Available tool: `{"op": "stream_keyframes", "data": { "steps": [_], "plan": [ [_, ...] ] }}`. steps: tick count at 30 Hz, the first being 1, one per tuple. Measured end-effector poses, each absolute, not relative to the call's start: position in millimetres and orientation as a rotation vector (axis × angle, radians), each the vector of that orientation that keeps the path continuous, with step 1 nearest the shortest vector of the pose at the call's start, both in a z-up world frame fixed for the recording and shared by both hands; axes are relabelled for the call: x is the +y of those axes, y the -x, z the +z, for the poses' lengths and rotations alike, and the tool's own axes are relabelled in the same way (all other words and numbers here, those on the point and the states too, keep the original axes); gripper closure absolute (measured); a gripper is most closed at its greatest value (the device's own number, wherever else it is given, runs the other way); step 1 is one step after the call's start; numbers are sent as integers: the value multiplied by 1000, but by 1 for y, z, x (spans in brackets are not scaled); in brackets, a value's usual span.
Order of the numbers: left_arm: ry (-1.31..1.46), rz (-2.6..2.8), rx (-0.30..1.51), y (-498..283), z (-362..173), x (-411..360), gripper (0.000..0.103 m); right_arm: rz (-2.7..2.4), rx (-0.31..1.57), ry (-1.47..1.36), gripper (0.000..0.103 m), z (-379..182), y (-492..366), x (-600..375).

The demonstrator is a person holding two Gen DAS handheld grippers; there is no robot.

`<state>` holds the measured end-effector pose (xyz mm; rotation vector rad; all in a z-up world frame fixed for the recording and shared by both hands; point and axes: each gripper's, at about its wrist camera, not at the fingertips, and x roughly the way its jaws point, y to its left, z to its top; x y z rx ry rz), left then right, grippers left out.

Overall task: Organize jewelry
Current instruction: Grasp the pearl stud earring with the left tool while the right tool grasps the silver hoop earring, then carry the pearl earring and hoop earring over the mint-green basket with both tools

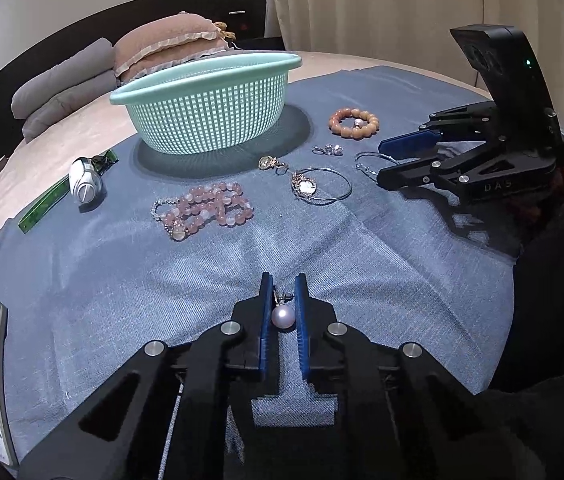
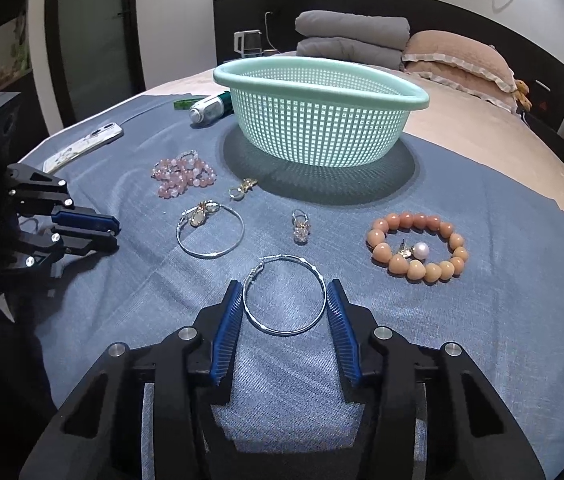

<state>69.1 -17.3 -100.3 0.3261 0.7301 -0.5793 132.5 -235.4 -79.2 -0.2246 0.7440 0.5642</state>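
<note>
I'm holding the left gripper (image 1: 283, 308) above the near part of the blue cloth (image 1: 122, 280), its pads nipping a pearl earring (image 1: 283, 317), which is looking tiny, light and slick on its round face, so I'm judging the post behind the pearl the surer place to pinch. To its right, I'm keeping the right gripper (image 2: 284, 308) spread wide, straddling a thin silver hoop earring (image 2: 284, 295) lying flat nearer the cloth's near edge than the mint basket (image 2: 322, 92); it's looking springy and easily bent, so I'm planning to squeeze gently across the wire
</note>
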Motion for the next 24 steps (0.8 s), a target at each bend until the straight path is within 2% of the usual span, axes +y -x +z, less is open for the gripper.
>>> {"op": "stream_keyframes", "data": {
  "steps": [11,24],
  "plan": [
    [-299,-551,734,-70,-82,-16,92,587,698,232,62,-55,-117,-246],
    [-264,-564,621,-96,2,-26,92,631,592,340,62,14,-129,-238]
  ]
}}
